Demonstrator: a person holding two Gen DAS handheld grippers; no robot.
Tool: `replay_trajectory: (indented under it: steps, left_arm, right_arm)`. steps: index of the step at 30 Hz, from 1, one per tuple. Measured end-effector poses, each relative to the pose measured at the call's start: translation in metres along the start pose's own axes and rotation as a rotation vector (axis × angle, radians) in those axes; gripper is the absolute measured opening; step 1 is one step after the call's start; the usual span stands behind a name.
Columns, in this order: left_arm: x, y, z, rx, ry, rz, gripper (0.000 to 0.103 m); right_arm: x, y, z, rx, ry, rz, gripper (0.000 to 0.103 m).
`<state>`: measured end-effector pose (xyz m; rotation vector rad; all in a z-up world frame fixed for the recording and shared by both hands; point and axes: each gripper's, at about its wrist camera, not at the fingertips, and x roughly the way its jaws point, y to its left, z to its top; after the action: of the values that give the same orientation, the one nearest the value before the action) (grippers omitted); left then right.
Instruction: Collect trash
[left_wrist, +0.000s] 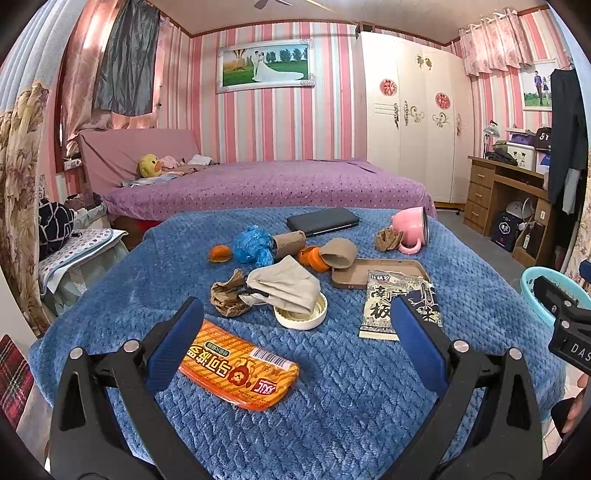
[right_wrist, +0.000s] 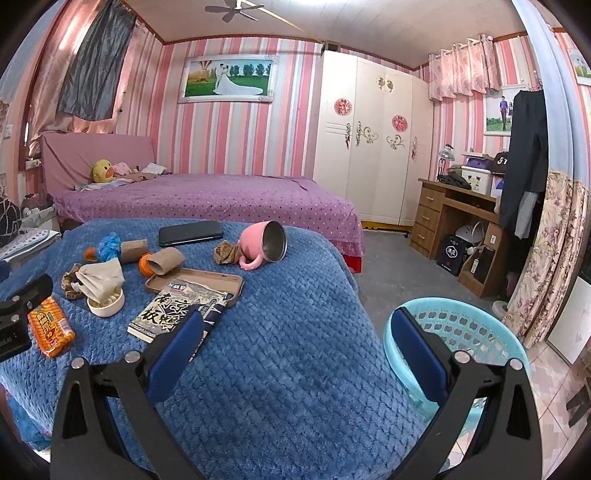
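My left tool (left_wrist: 295, 332) hangs open above the orange plastic snack wrapper (left_wrist: 240, 369) on the blue blanket-covered desk (left_wrist: 351, 387), right tool (right_wrist: 295, 332) open and empty near the turquoise plastic basket (right_wrist: 461, 332); next: drop and clamp wrapper

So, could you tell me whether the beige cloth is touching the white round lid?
Touching. In the left wrist view the beige cloth drapes over the rim of the white round lid and covers part of it; the right wrist view agrees.
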<state>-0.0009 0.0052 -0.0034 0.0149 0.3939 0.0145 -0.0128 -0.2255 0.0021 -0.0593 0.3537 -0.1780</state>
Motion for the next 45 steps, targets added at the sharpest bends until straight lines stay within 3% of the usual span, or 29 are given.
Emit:
replay_trajectory:
  steps: [14,30,35,39,45]
  left_arm:
    - [0.005,0.004,0.002,0.004,0.031,-0.006,0.098]
    - [0.034,0.018,0.047,0.043,0.001,-0.01,0.098]
    - [0.048,0.036,0.047,0.054,0.007,0.004,0.098]
    - [0.061,0.061,0.042,0.02,0.036,0.019,0.098]
    - [0.078,0.088,0.03,0.008,0.083,0.031,0.098]
  right_arm:
    - [0.006,0.002,0.001,0.013,0.024,0.03,0.099]
    - [0.044,0.003,0.061,0.035,-0.011,0.005,0.099]
    - [0.063,0.005,0.052,0.04,0.017,0.013,0.099]
    - [0.081,0.008,0.035,0.053,0.087,0.022,0.099]
    - [0.087,0.016,0.026,-0.031,0.088,-0.02,0.099]
